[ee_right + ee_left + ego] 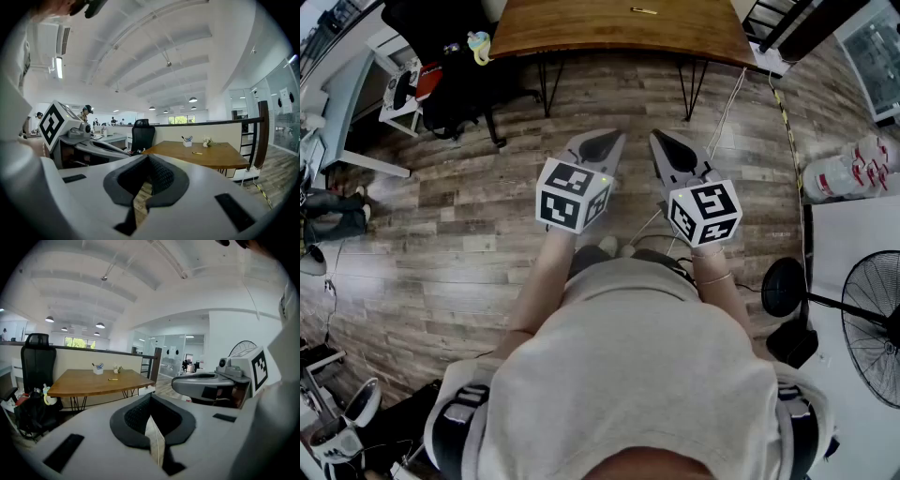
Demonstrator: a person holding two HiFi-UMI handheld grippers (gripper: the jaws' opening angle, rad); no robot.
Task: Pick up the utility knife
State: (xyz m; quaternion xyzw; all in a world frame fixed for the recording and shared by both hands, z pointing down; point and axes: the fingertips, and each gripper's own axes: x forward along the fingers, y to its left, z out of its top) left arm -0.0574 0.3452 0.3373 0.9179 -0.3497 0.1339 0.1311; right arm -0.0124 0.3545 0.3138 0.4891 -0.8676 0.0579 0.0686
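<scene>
**Both claws closed and empty; the knife lies well away on the far worktop**

The wooden worktop [581,28] stands across the plank floor from the person, so the approach is the first risk. The black office chair [450,84] crowds its left end, and a pale cable [727,103] trails over the floor near its right legs, where a foot could catch. The left claw [602,142] and the right claw [667,141] are held side by side at waist height, jaws together, with nothing between them. If a claw arrives without opening, it would only nudge the target. The small yellow sliver [643,10] at the worktop's far edge is probably the utility knife. It is thin and lies flat, so it could skid away or slip from a shallow pinch.
</scene>
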